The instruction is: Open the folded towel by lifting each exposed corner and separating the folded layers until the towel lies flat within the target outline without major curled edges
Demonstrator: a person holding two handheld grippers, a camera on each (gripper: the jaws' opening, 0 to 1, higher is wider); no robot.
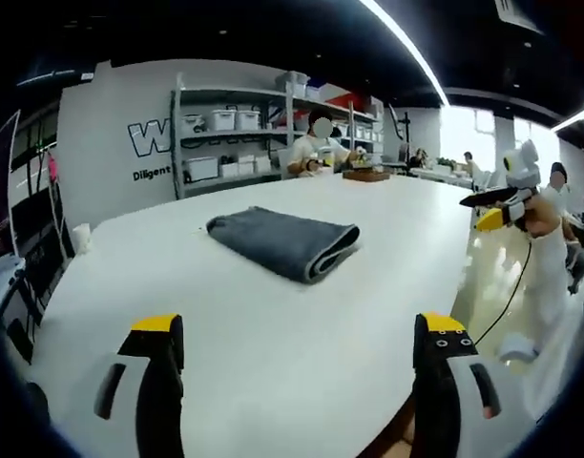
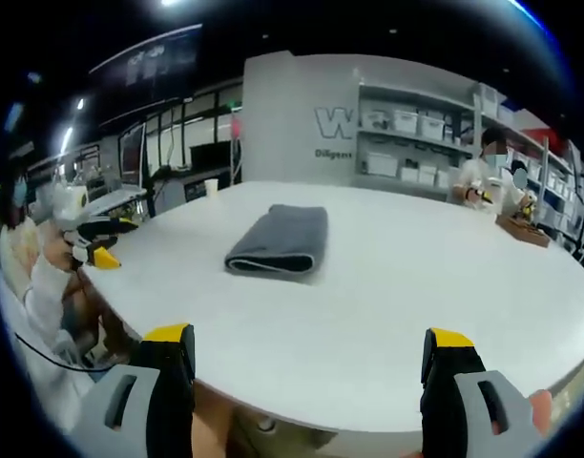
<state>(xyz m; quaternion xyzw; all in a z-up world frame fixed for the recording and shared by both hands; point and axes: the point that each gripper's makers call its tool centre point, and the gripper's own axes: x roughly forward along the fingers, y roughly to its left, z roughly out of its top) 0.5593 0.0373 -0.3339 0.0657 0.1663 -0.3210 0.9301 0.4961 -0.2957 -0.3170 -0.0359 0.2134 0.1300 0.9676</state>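
Near the middle of the white table (image 1: pixel 273 363), well back from its near edge, the grey towel (image 1: pixel 284 242) lies folded with its rolled fold edge showing. Left claw (image 1: pixel 302 334) and right claw (image 2: pixel 311 345) hang over the near edge, jaws spread wide, gripping nothing, both well apart from the towel. Person seated at the far edge by the shelving (image 1: pixel 230 129).
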